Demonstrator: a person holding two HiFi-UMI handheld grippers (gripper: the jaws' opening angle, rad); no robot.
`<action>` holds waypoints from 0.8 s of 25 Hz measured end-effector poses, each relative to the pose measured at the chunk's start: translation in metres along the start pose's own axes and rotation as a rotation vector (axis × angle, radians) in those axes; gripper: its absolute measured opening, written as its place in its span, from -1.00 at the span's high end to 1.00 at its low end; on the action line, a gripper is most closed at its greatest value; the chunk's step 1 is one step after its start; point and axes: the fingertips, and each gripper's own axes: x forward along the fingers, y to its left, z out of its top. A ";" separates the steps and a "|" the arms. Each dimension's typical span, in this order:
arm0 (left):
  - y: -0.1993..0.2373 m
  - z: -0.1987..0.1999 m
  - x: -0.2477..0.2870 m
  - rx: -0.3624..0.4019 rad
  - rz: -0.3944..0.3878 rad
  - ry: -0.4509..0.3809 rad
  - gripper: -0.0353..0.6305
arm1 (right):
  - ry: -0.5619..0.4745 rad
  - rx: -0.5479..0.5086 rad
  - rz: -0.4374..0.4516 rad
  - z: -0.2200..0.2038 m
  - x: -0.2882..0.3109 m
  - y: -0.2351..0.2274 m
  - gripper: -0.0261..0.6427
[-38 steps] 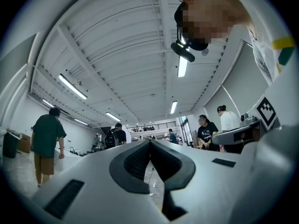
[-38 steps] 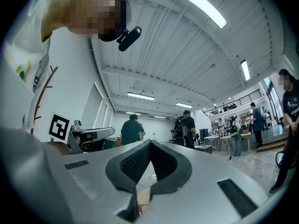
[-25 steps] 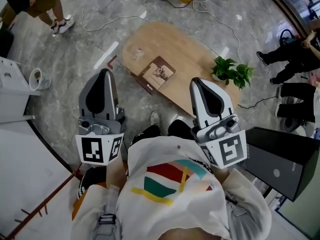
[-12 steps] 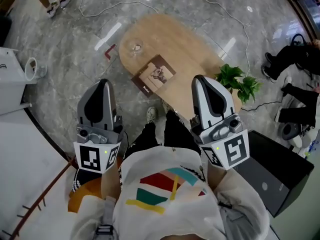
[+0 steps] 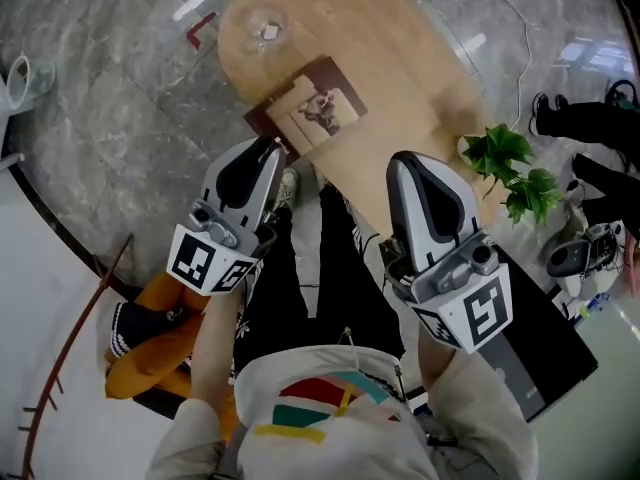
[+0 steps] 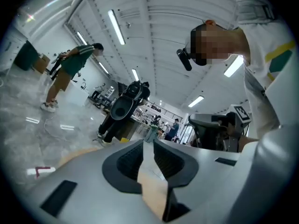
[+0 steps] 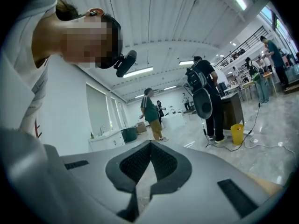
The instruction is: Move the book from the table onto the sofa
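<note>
Book [image 5: 307, 110] only in head view

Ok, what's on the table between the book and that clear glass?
Nothing. In the head view, only bare wooden tabletop separates the book from the glass.

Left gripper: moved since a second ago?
Yes: the left gripper has moved toward the book on the table; jaws have just been opening, nothing between them.

Book [image 5: 310, 110] sits on the table's [image 5: 400, 58] near left edge, glass [image 5: 267, 28] just beyond it, farther left; plant [image 5: 512, 173] over at the table's right end.
</note>
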 end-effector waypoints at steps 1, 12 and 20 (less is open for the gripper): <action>0.012 -0.017 -0.003 -0.021 0.018 0.020 0.68 | 0.014 0.006 0.011 -0.012 0.005 0.000 0.89; 0.139 -0.186 -0.045 -0.180 0.347 0.238 -0.12 | 0.189 0.085 0.068 -0.128 0.021 0.019 0.89; 0.168 -0.242 -0.054 -0.330 0.419 0.230 -0.23 | 0.214 0.117 0.077 -0.159 0.026 0.017 0.89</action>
